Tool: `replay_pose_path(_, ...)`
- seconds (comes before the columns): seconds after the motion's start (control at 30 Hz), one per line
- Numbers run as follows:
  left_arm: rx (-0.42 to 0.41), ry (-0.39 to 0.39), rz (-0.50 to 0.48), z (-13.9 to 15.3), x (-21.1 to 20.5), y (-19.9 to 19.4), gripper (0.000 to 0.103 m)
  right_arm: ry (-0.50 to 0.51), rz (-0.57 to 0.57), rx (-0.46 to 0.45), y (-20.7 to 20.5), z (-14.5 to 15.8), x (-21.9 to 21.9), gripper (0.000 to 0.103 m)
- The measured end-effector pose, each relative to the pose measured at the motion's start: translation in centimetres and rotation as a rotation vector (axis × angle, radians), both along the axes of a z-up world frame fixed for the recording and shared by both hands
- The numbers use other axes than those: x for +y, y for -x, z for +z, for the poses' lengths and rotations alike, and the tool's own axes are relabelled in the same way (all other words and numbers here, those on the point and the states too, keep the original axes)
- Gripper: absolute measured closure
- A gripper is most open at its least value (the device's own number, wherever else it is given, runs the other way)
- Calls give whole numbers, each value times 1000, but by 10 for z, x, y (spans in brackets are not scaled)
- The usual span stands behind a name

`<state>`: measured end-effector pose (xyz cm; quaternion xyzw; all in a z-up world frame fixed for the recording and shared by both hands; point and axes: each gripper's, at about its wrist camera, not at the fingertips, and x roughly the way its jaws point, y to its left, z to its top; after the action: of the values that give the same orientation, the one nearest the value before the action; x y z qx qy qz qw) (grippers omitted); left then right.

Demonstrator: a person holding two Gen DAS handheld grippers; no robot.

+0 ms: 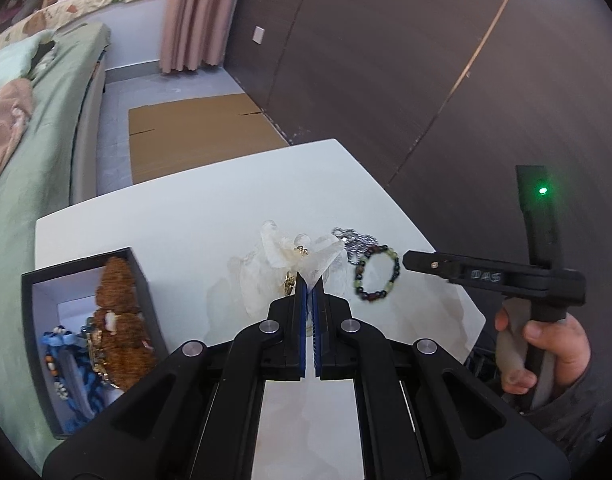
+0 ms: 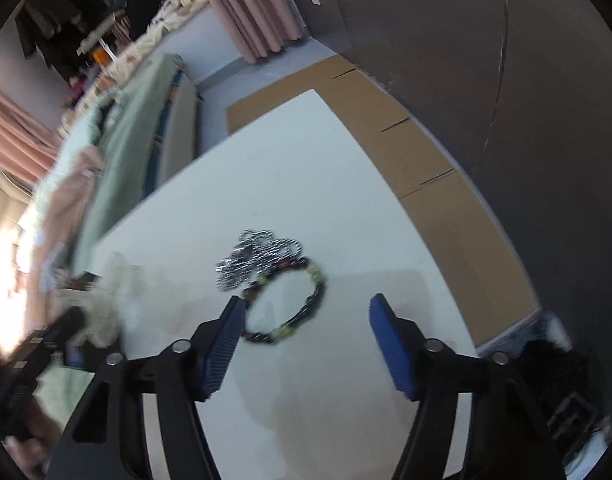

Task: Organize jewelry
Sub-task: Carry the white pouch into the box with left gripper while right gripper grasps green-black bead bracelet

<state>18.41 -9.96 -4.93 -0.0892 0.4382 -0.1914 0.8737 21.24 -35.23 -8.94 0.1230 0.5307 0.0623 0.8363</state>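
Note:
My left gripper (image 1: 309, 286) is shut on a crinkled clear plastic bag (image 1: 275, 250) with gold jewelry (image 1: 289, 283) inside, held just above the white table (image 1: 177, 216). To its right lie a bracelet of green and dark beads (image 1: 394, 269) and a silver chain (image 1: 356, 240). My right gripper (image 2: 306, 304) hangs open over the bracelet (image 2: 316, 276), its left pad near the ring's left side; the pads touch nothing. The silver chain (image 2: 257, 256) lies heaped just beyond. A hand holds the right gripper (image 1: 408, 260) at the right.
An open black box (image 1: 141, 284) at the table's left front holds a brown beaded piece (image 1: 119, 320) and a blue braided one (image 1: 79, 384). A green bed (image 1: 45, 128) runs along the left. Flat cardboard (image 1: 193, 136) lies on the floor beside a dark wardrobe (image 1: 426, 60).

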Motion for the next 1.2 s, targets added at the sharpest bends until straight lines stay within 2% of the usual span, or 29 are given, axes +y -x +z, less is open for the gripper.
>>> replay_pose_path(0.13,-5,14,26,4,15,1,99,117,29,0,-14,-7,19,55)
replay_pose_path(0.3,-25,36,57,14,36,7,99,201,48,7,-26,-18,34,58)
replay_pose_path(0.37,-32,44,70,18,44,10,99,260,61,-9,-27,-19,42,66)
replay_pose_path(0.43,-43,55,82,23,52,14,99,296,70,-22,-27,-20,47,82)
replay_pose_path(0.47,-49,59,88,26,57,16,99,313,72,-27,-26,-20,48,86)
replay_pose_path(0.5,-53,63,95,28,62,17,99,309,74,-27,-25,-20,48,95)
replay_pose_path(0.63,-66,75,124,35,81,25,99,201,56,-26,-19,-11,44,95)
replay_pose_path(0.97,-41,77,173,31,117,34,98,10,105,-189,18,47,73,95)
replay_pose_path(1.03,-16,68,186,25,120,34,77,-14,125,-222,24,58,83,95)
replay_pose_path(1.07,-13,64,206,24,124,34,50,-26,132,-235,27,62,87,95)
replay_pose_path(1.1,-20,60,229,24,128,36,40,-40,140,-246,30,65,91,95)
replay_pose_path(1.2,-30,64,265,26,140,39,38,-101,172,-278,36,75,102,95)
